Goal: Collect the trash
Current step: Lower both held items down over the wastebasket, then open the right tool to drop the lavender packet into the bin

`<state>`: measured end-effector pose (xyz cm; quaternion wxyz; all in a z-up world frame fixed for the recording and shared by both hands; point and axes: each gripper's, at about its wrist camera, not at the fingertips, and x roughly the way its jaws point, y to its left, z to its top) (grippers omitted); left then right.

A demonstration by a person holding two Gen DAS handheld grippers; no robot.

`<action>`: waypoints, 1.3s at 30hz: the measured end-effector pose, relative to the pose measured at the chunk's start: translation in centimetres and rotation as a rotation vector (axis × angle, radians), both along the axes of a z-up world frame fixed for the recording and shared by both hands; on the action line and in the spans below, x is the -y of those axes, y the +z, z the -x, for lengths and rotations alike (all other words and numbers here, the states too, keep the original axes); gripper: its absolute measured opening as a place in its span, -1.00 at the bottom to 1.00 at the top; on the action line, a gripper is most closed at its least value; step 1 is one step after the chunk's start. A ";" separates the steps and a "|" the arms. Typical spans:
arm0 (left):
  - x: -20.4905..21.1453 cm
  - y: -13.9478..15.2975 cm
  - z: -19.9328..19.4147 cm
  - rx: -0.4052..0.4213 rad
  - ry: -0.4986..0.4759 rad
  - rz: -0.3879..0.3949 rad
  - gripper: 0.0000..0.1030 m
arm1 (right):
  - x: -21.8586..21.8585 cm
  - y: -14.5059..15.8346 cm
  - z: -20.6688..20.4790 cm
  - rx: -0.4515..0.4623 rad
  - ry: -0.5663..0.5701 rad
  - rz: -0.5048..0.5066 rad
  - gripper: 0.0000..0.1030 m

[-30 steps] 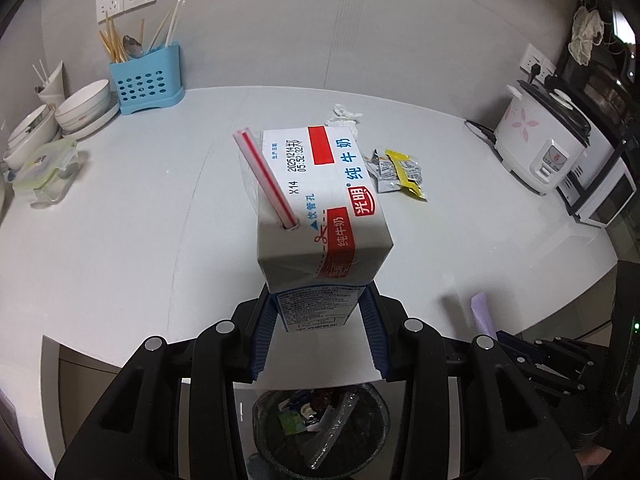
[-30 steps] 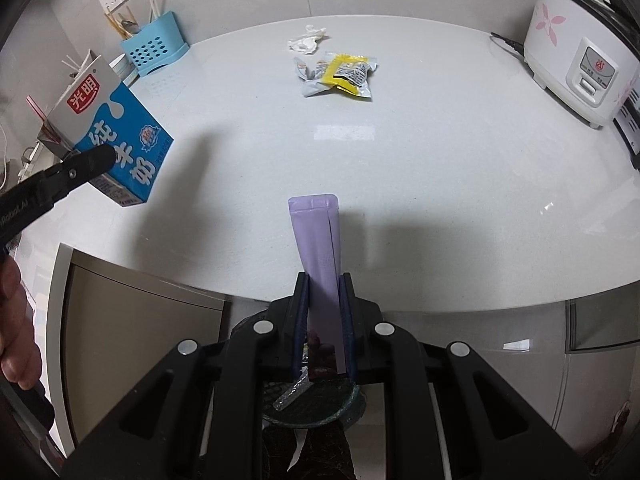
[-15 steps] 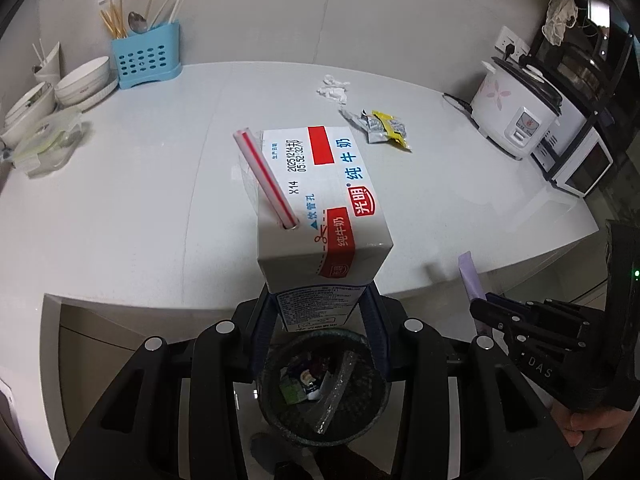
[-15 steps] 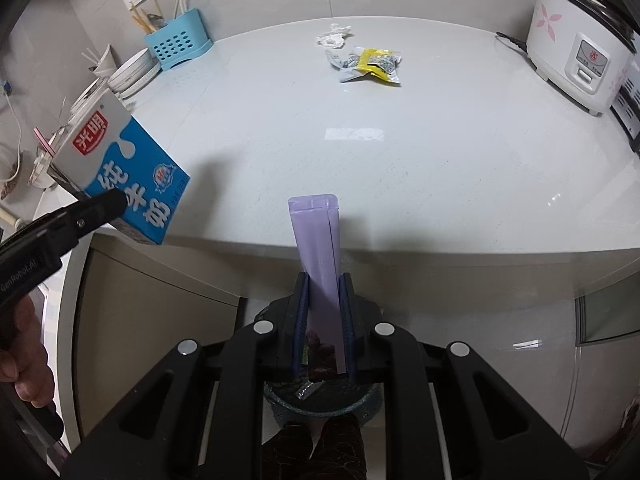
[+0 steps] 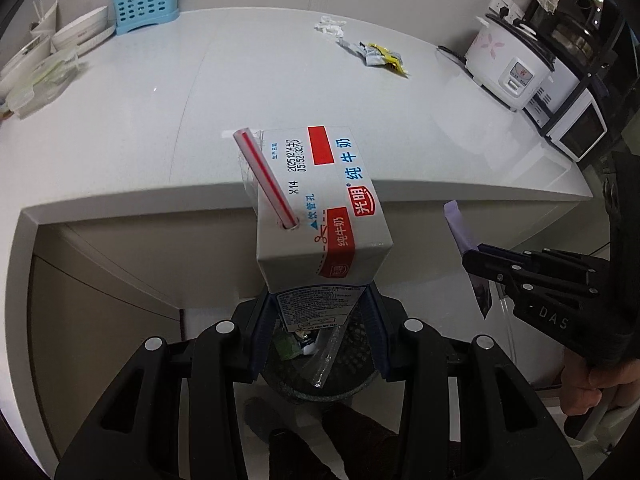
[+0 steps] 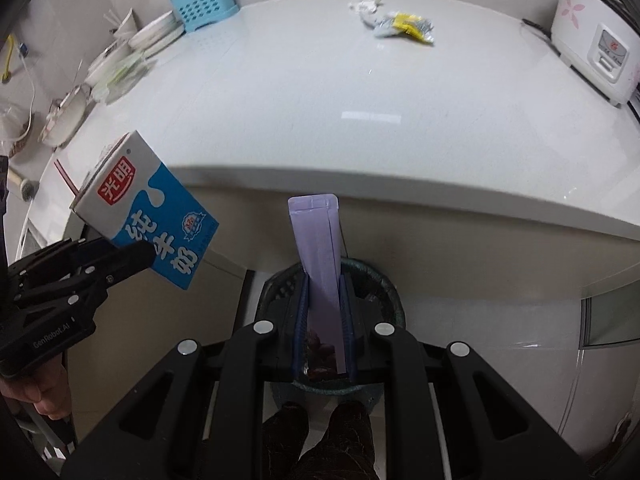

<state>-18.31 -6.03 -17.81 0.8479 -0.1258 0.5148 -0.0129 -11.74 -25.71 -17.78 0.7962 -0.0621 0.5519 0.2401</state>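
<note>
My left gripper (image 5: 318,312) is shut on a blue and white milk carton (image 5: 320,216) with a red-striped straw (image 5: 266,182). It holds the carton in the air above the dark round trash bin (image 5: 320,364) on the floor. My right gripper (image 6: 324,308) is shut on a flat purple wrapper (image 6: 318,248), also above the trash bin (image 6: 384,292). The carton shows in the right wrist view (image 6: 152,224), the purple wrapper in the left wrist view (image 5: 464,236). A yellow and silver snack wrapper (image 5: 380,58) and a crumpled white tissue (image 5: 330,26) lie on the far counter.
The white counter (image 5: 280,92) ends just ahead of both grippers. A rice cooker (image 5: 508,64) and a microwave (image 5: 572,120) stand at the right. A blue utensil holder (image 5: 144,2), bowls (image 5: 80,34) and containers stand at the back left. Cabinet fronts lie below the counter edge.
Both grippers have pulled back from the counter and down, each with its item still held. The trash bin now shows directly below both of them.
</note>
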 end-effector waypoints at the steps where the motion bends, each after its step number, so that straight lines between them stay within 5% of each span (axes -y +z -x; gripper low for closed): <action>1: 0.0 -0.4 0.2 -0.006 0.006 0.006 -0.23 | -0.2 -0.6 0.3 -0.008 0.013 0.003 -0.71; 11: 0.9 -6.4 2.9 -0.105 0.071 0.074 -0.23 | -2.2 -7.5 1.9 -0.091 0.123 0.065 -0.71; 19: 1.4 -7.9 2.8 -0.145 0.072 0.049 -0.23 | -3.1 -12.5 1.5 -0.167 0.144 0.119 -0.71; 32: 1.9 -9.9 2.6 -0.216 0.067 0.042 -0.23 | -3.6 -15.1 0.9 -0.209 0.118 0.145 -0.63; 35: 1.9 -10.1 2.6 -0.223 0.064 0.044 -0.23 | -3.5 -15.1 1.2 -0.205 0.113 0.139 -0.51; 39: 2.0 -10.2 2.8 -0.228 0.058 0.049 -0.23 | -3.5 -14.7 1.6 -0.198 0.105 0.122 -0.03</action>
